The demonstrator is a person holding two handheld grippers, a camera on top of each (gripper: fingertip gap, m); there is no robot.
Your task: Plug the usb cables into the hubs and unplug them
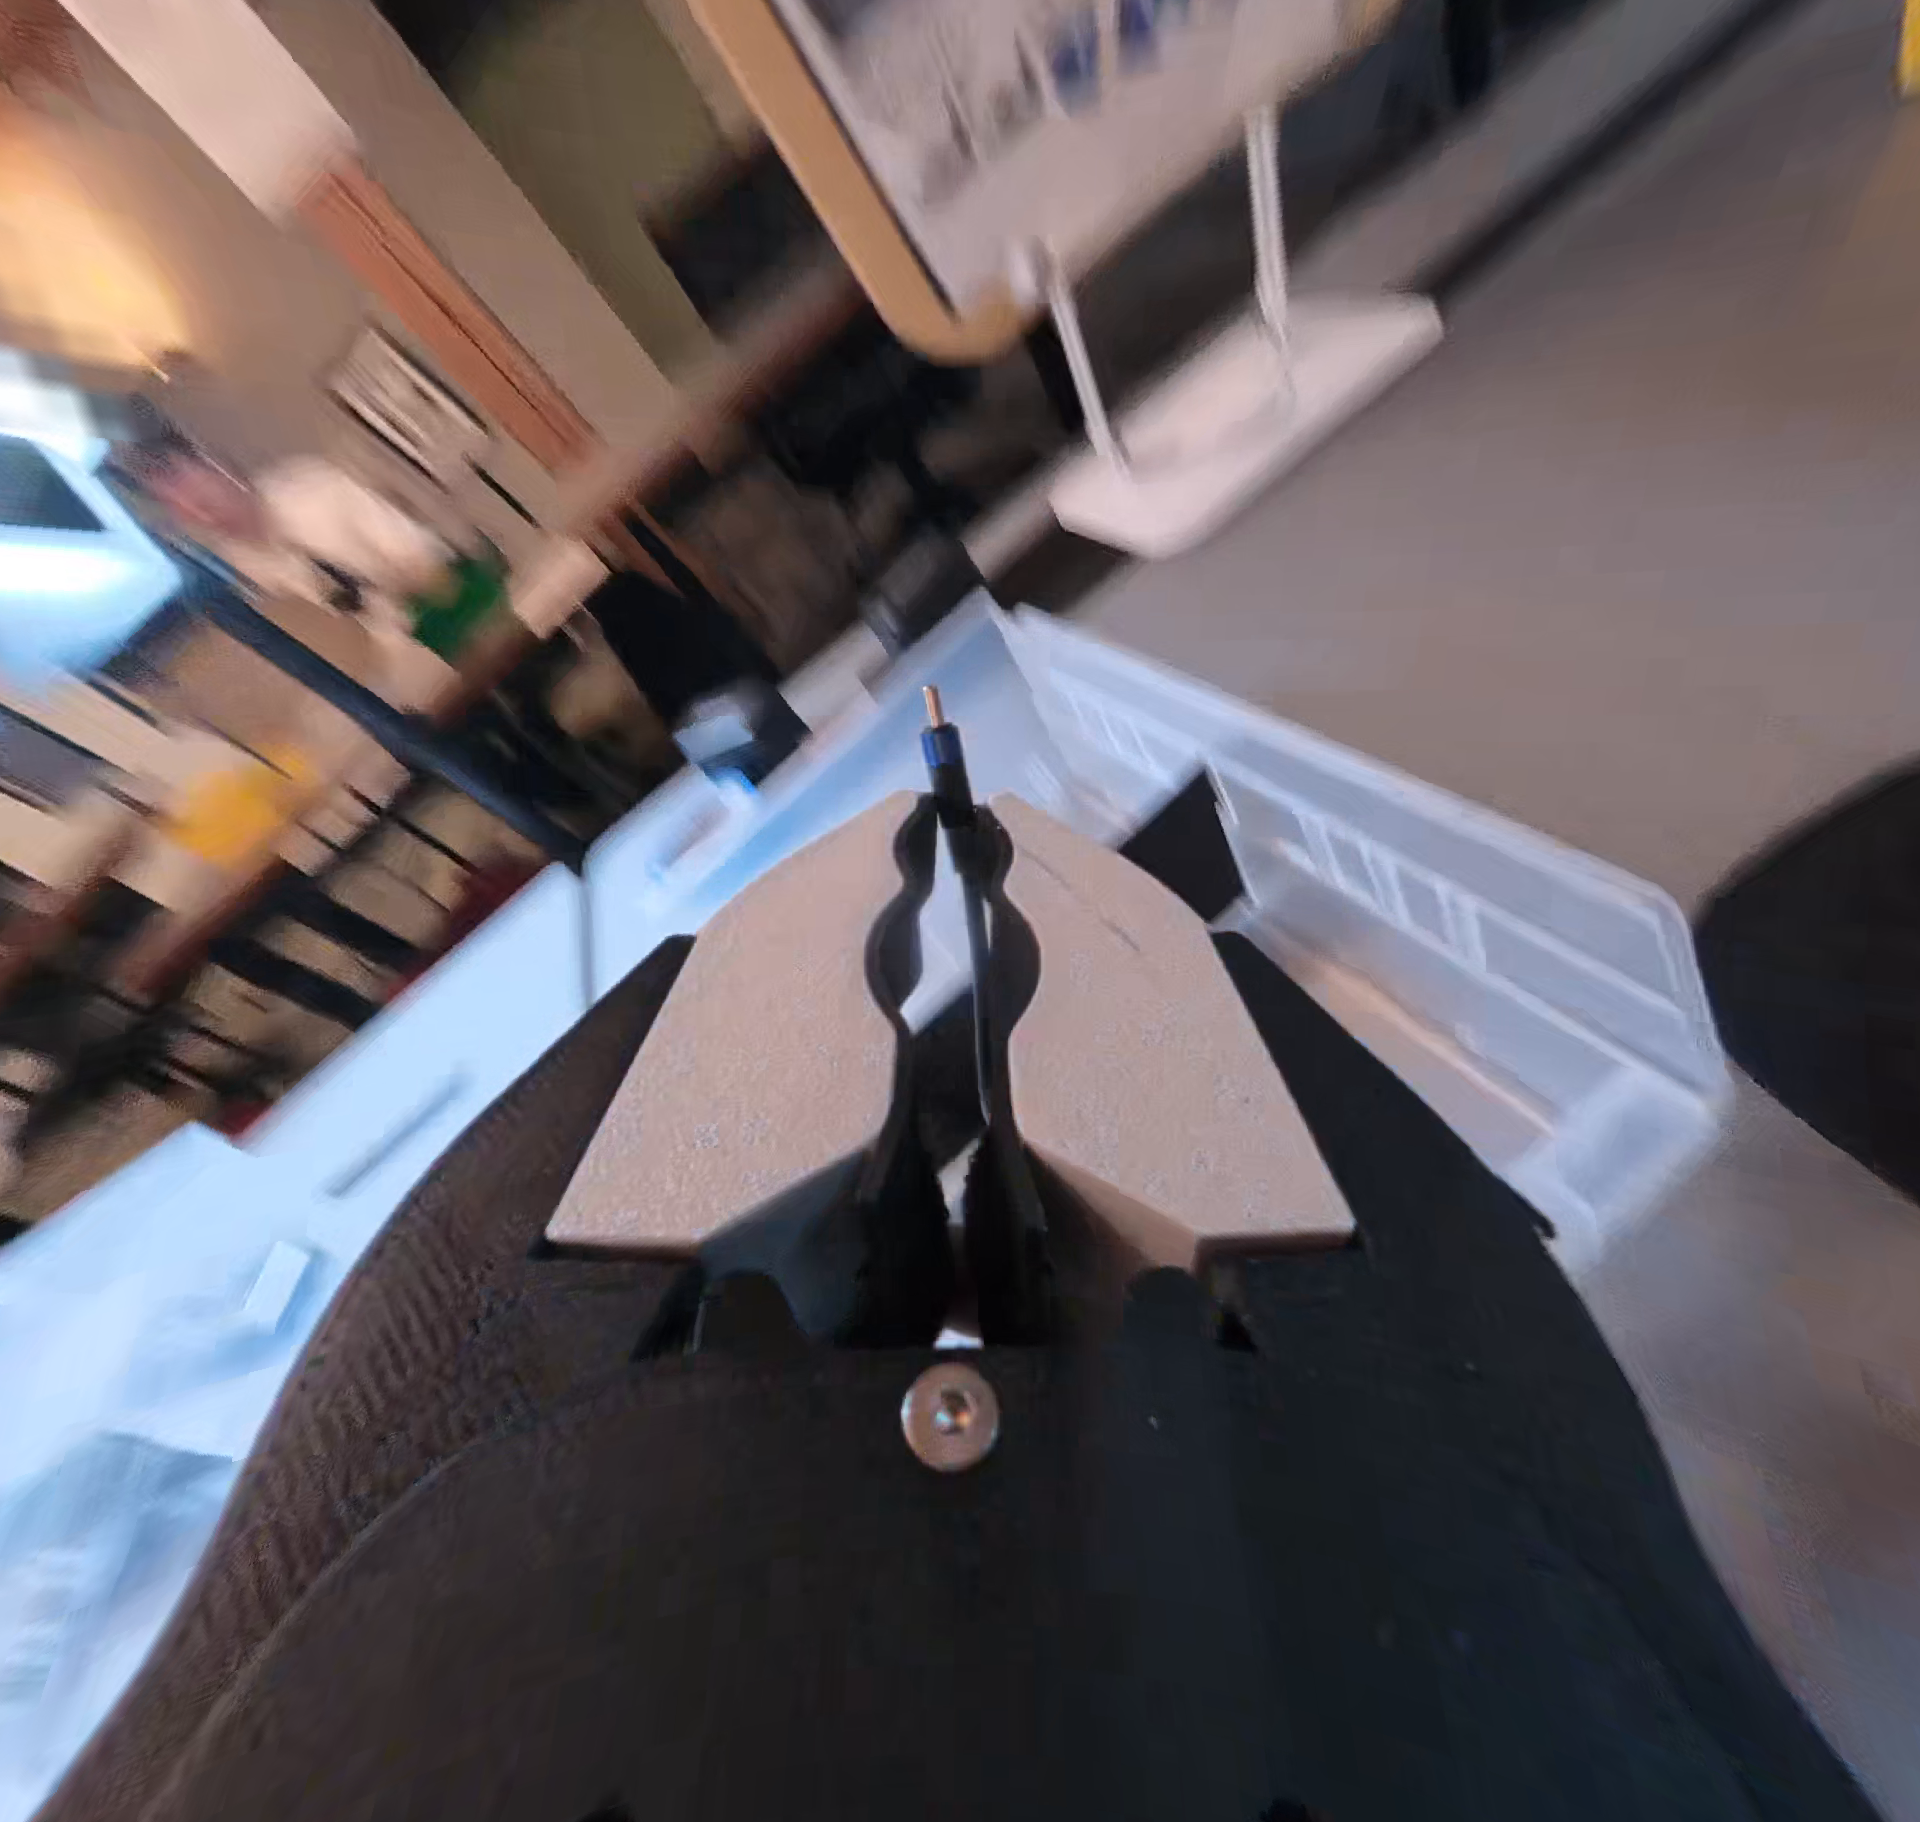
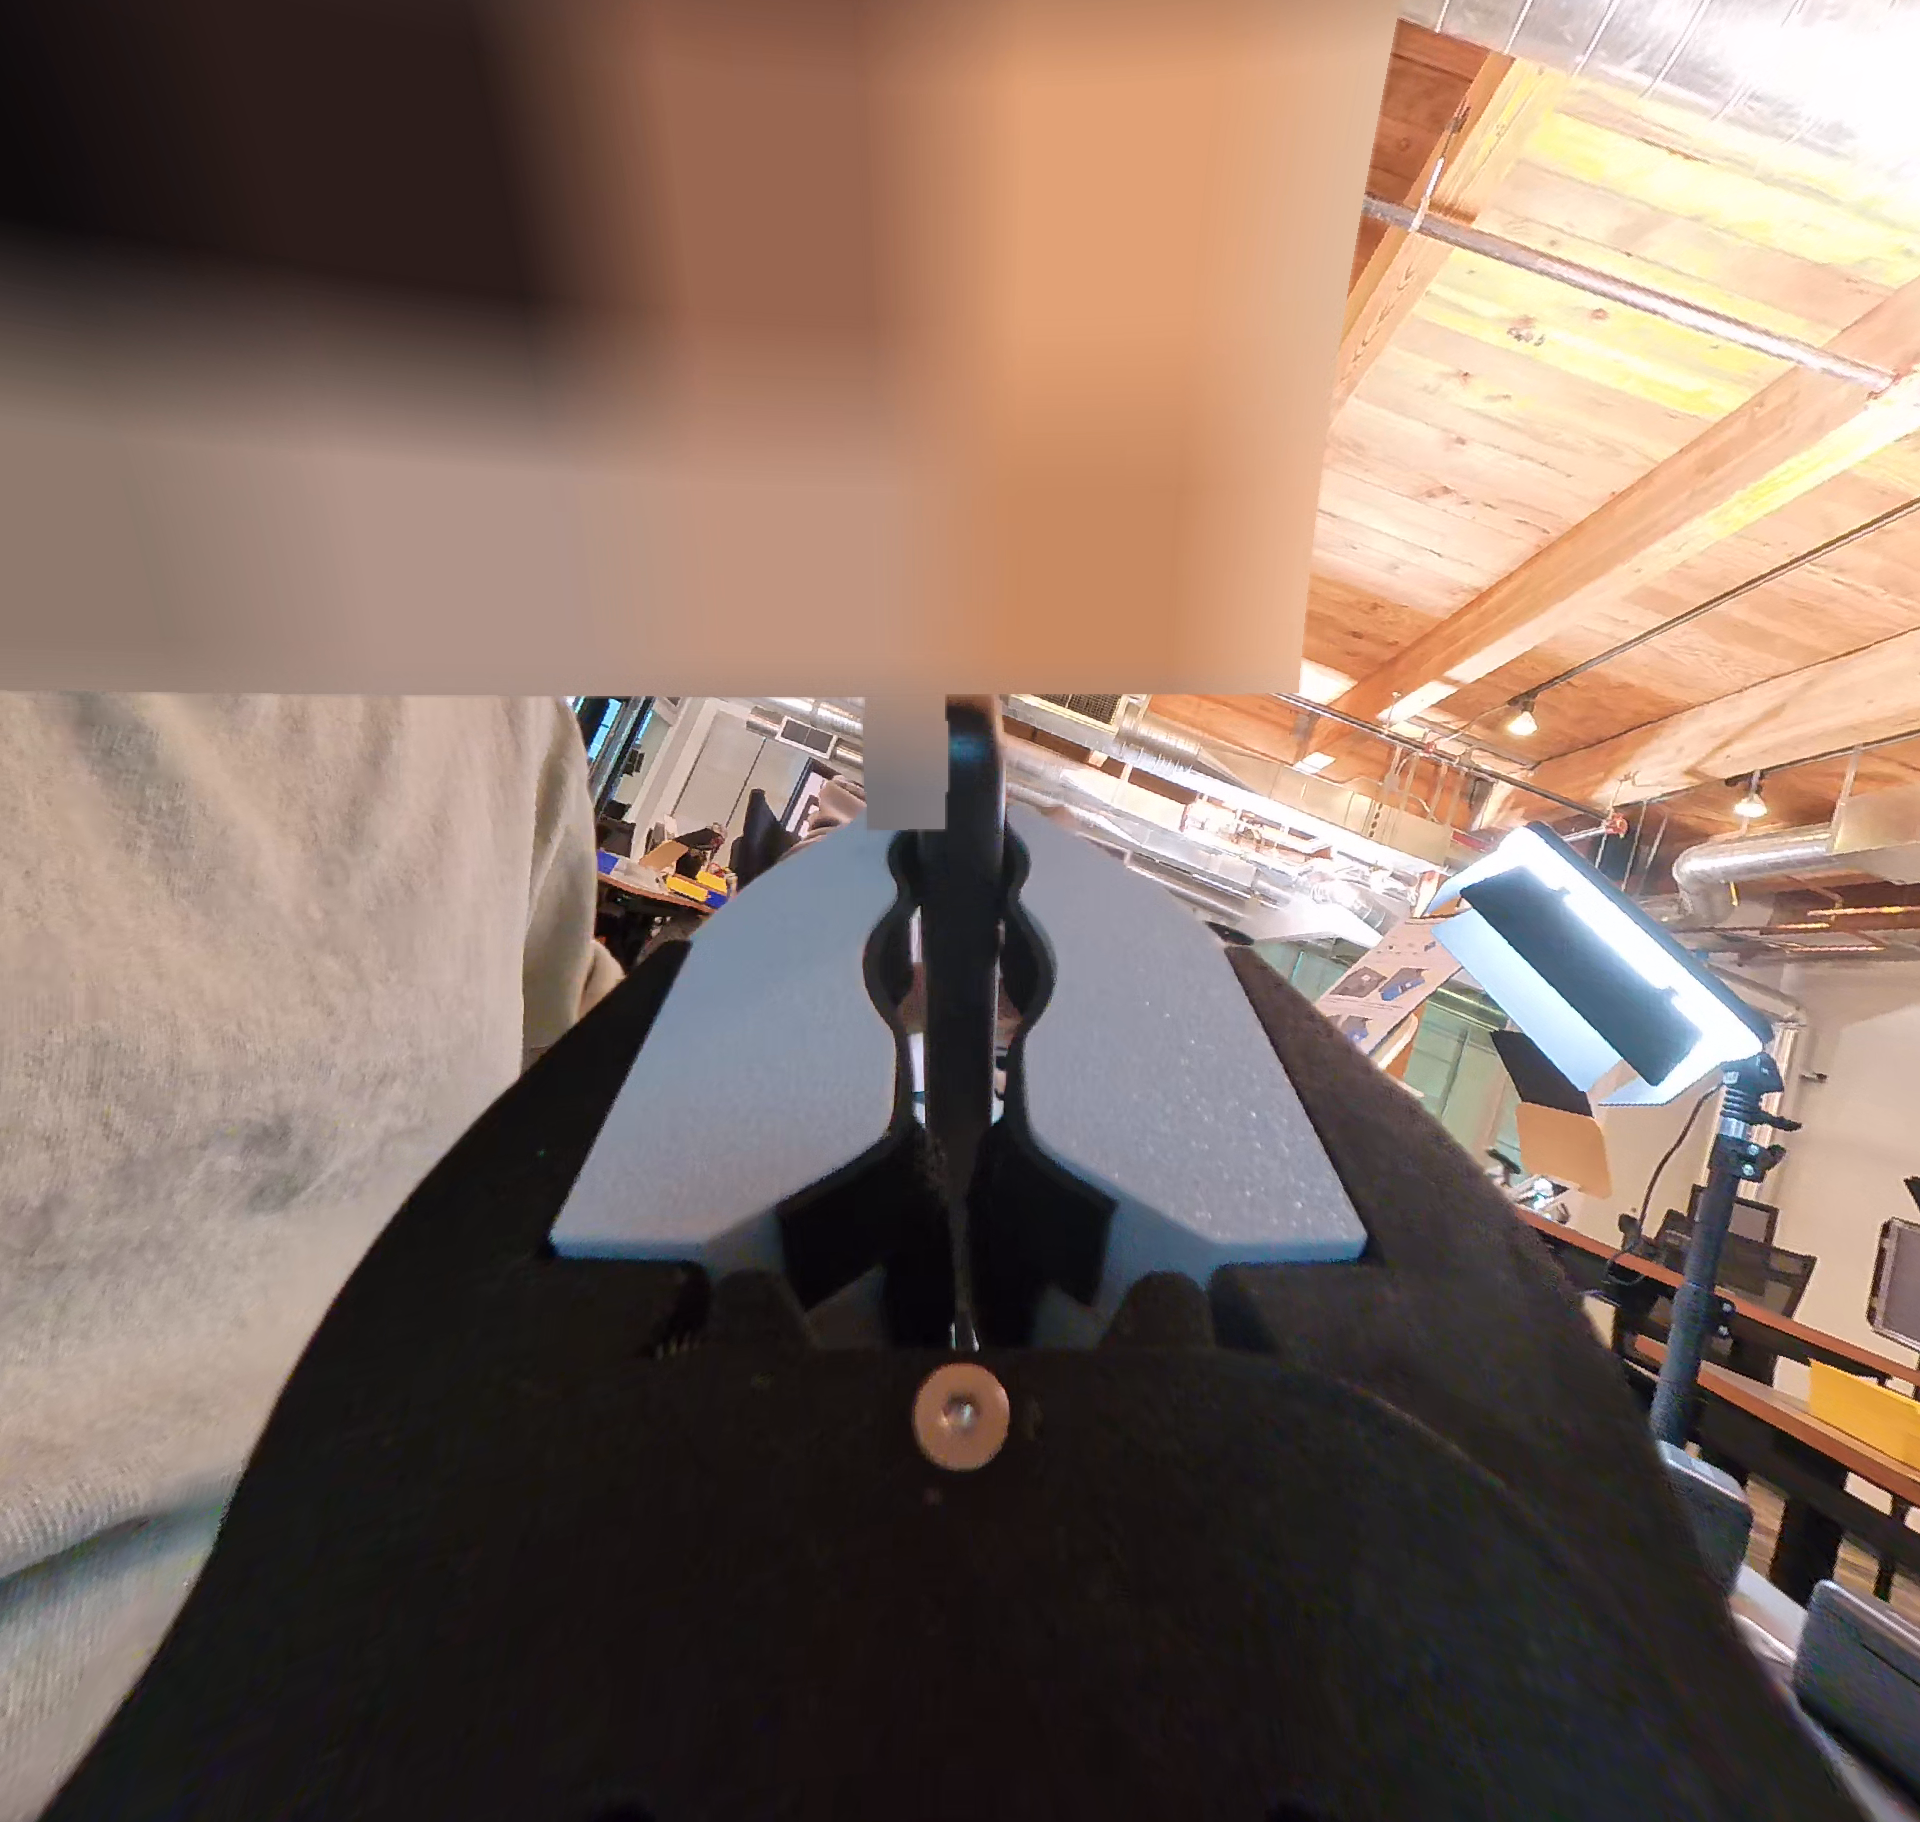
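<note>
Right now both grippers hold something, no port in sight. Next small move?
Probably swing the two grippers toward each other. The left gripper is shut on a thin black cable with its metal plug tip pointing forward over a clear plastic bin; the right gripper clamps a flat black piece, likely the hub, aimed up at the ceiling.

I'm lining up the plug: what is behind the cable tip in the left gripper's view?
Behind the cable tip, held in the left gripper, lie blurred white surfaces and a clear plastic bin. No hub can be made out; the fingers cover everything below.
</note>
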